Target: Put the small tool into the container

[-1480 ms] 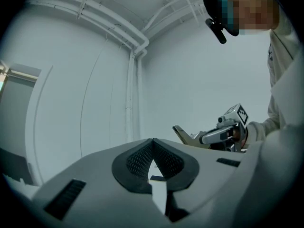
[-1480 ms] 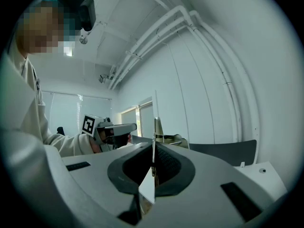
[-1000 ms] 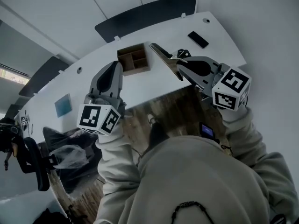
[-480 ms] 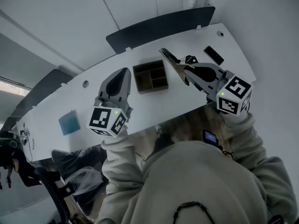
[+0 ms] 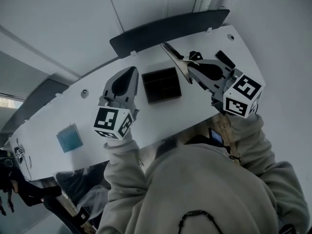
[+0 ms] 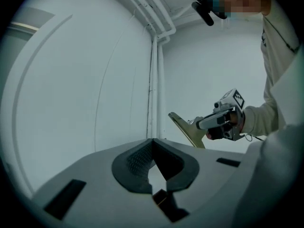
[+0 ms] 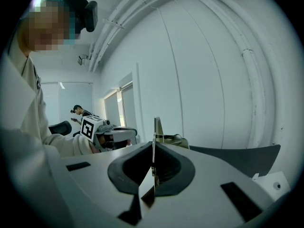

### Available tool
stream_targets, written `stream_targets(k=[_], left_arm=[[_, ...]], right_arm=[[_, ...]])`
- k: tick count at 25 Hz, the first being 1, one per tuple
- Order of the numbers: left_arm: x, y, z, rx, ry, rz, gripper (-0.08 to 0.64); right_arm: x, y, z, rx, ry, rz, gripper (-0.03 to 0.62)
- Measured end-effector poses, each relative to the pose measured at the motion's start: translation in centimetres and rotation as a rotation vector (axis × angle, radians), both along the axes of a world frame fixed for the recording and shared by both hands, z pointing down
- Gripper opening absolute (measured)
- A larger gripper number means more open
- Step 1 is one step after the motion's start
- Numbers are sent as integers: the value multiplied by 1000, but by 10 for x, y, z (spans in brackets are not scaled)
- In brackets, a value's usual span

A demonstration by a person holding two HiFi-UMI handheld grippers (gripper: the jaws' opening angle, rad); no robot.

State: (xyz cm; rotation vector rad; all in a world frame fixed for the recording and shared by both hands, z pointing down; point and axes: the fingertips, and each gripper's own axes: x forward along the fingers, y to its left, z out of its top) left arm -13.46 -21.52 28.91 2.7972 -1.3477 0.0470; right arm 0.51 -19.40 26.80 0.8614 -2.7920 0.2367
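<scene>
Head view, with both gripper views. The right gripper (image 5: 190,68) is clamped on the small tool (image 5: 173,56), a flat, blade-like piece. In the right gripper view the blade stands edge-on between the pressed pads. The tool is held up above the white table (image 5: 195,99) and is not in the container (image 5: 144,87). How high it hangs over the surface cannot be told.

The tool's long axis runs on from the jaws, away from the person and toward the far edge of the table. Its tip lies beyond the container's far right corner. The container, a dark box with open compartments, sits between the two grippers. It lies just to the left of the right gripper's tips and nearer the person than the blade tip.

The left gripper (image 5: 130,72) hovers beside the container's left wall. Its jaws meet at the tips with nothing between them.

Judgement: the right hand holds the tool, so it would need to swing the blade leftward, draw it back and tilt it down to reach a compartment.
</scene>
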Motion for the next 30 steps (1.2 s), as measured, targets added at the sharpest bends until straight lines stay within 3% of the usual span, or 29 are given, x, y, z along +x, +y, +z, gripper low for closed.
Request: stream_targets(k=[11, 18, 30], left_arm=[[-13, -7, -1, -16, -32, -21, 2], [-16, -16, -20, 1, -67, -69, 2], [-22, -16, -22, -43, -20, -121, 2]], right_arm=[[-6, -41, -2, -10, -26, -4, 23], [-37, -63, -7, 2, -39, -114, 23], [-42, -72, 29, -72, -40, -161, 23]])
